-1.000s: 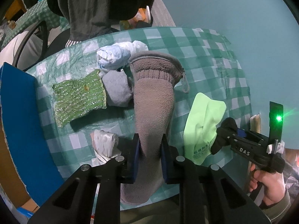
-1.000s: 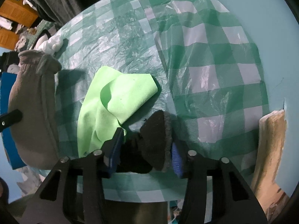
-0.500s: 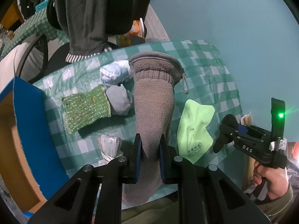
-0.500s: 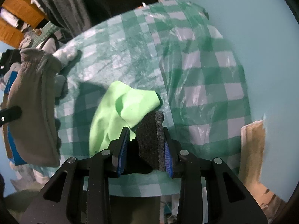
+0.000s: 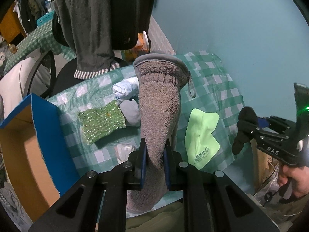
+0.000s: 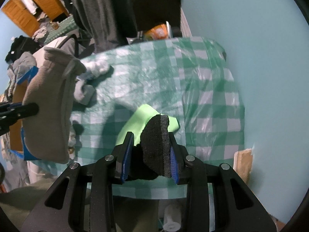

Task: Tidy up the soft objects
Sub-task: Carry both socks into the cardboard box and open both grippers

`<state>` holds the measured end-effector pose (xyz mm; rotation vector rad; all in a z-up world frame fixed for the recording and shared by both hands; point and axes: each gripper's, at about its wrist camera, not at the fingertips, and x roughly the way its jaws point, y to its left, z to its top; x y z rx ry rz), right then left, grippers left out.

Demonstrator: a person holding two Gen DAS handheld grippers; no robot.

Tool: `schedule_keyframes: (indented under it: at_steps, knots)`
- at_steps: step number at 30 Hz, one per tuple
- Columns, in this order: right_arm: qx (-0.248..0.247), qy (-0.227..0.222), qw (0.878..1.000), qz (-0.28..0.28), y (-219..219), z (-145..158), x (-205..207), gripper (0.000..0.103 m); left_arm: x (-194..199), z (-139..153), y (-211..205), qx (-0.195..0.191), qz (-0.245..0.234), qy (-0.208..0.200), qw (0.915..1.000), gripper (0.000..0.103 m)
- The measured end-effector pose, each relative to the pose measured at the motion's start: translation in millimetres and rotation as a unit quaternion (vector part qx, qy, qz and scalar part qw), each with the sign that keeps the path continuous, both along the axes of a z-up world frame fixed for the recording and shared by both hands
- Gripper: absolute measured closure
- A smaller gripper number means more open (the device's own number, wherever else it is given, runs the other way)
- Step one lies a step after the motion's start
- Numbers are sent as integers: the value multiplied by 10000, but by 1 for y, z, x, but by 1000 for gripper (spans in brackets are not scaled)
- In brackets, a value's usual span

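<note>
My left gripper is shut on a long grey fleece mitten, which hangs above the green checked table; the same mitten shows at the left of the right wrist view. My right gripper is shut on a black knitted piece held clear of the table. It also appears at the right of the left wrist view as the right gripper, held by a person's hand. A light green cloth lies on the table below both.
On the table lie a glittery green knit cloth, a grey sock, a white-blue bundle and a crumpled white piece. A blue-edged cardboard box stands at the left. A chair draped with dark clothing is behind.
Both grippers have risen with what they hold, so the table looks farther away. The right jaws drew tighter on the black piece, which left the table.
</note>
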<state>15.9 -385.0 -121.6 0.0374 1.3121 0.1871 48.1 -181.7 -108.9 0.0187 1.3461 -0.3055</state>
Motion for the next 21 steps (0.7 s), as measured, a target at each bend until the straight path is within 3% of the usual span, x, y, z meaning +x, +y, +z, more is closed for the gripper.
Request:
schedule_keyframes:
  at_steps: [21]
  knots:
    - [41, -591, 9948, 827, 59, 65, 20, 70, -18, 36, 35, 188, 165, -329, 9991, 89]
